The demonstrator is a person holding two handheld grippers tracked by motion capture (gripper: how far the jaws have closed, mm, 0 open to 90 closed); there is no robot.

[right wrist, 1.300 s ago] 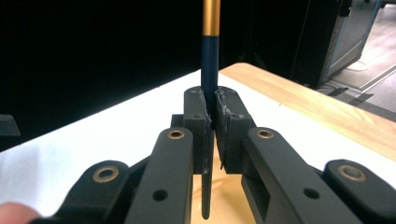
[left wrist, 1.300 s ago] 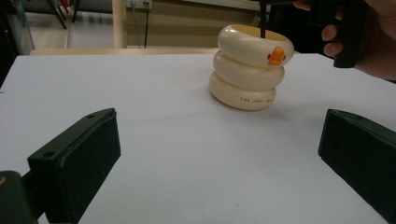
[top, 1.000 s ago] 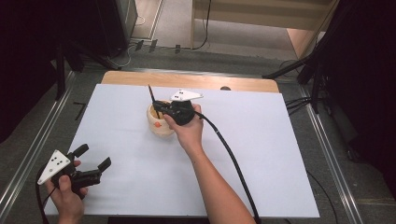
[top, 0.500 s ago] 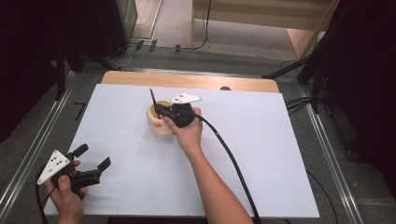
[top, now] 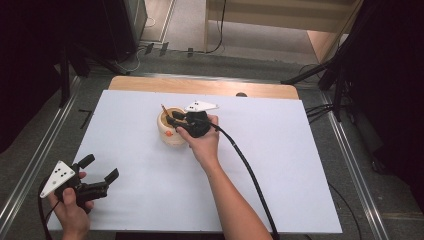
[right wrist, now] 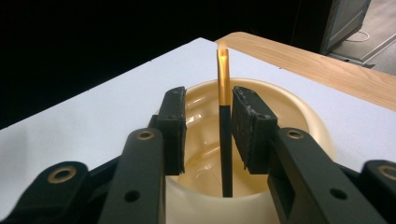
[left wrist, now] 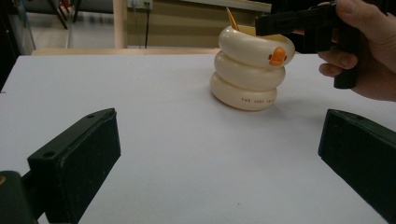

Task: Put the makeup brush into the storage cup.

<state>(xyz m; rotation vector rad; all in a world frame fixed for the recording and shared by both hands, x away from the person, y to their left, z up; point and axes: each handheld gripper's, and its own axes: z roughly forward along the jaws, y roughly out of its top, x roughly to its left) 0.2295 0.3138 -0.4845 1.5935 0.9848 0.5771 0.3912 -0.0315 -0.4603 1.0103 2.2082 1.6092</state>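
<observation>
- The cream holder [top: 170, 131], shaped like three stacked rings with a small orange beak on its side, stands upright near the middle of the white table [top: 280, 165], a little toward the far edge. Its wide mouth faces up, so anything stood in it leans on the rim.
- A thin stick [right wrist: 225, 135], black below and orange at the top, probably a pencil or brush, stands in the holder with its lower end down inside the cup. In the high view its orange tip leans toward the far-left part of the rim.
- The right hand-held gripper [right wrist: 208, 126] is held over the holder's mouth, the hand reaching in from the near right. This puts its pads level with the upper part of the stick.
- Its jaws are parted, with one pad on each side of the stick. The right pad looks very close to the stick, but I cannot tell for certain whether it touches. There is a clear gap on the left side, so nothing is pinched.
- The left hand-held gripper [top: 95, 176] sits low at the near-left corner of the table, well apart from the holder. Its jaws are spread wide and hold nothing; it seems parked out of the way, pointing toward the holder.
</observation>
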